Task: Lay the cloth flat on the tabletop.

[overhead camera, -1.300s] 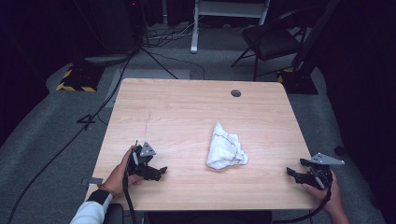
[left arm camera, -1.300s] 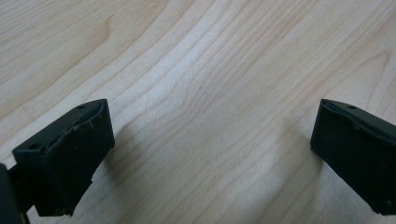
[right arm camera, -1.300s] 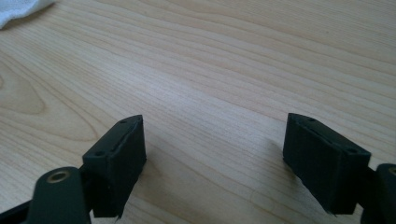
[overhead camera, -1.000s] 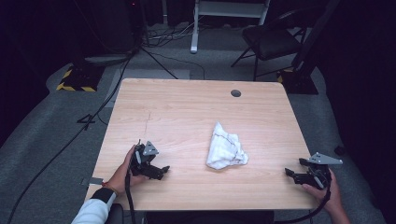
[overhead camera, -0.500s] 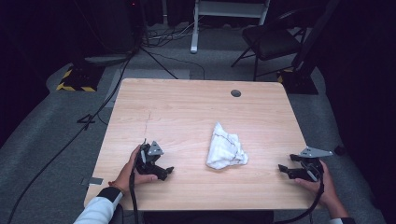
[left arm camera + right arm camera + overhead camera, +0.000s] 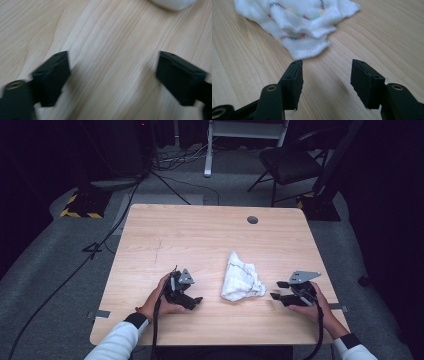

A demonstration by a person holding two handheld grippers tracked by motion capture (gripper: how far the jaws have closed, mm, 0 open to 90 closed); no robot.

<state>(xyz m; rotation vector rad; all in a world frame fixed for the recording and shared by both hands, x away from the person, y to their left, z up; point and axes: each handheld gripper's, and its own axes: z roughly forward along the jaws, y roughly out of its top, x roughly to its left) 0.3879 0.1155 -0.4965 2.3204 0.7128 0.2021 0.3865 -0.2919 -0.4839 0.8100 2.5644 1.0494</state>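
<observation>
Left gripper (image 6: 196, 301): jaws apart, just closing, nothing between them, over bare table (image 6: 200, 235). Right gripper (image 6: 276, 290): jaws apart, just closing, empty, just short of the cloth (image 6: 241, 279), which lay crumpled between both.

A small dark round hole (image 6: 252, 220) is set into the wooden table (image 6: 200, 240) near its far edge, toward the far right corner. Beyond the far edge, a black chair (image 6: 290, 165) and a white metal frame (image 6: 245, 132) are seen on the grey floor (image 6: 60, 265). Black cables (image 6: 170, 185) are trailed across that floor, and a block with yellow-black stripes (image 6: 80, 205) is placed off the far left corner.
</observation>
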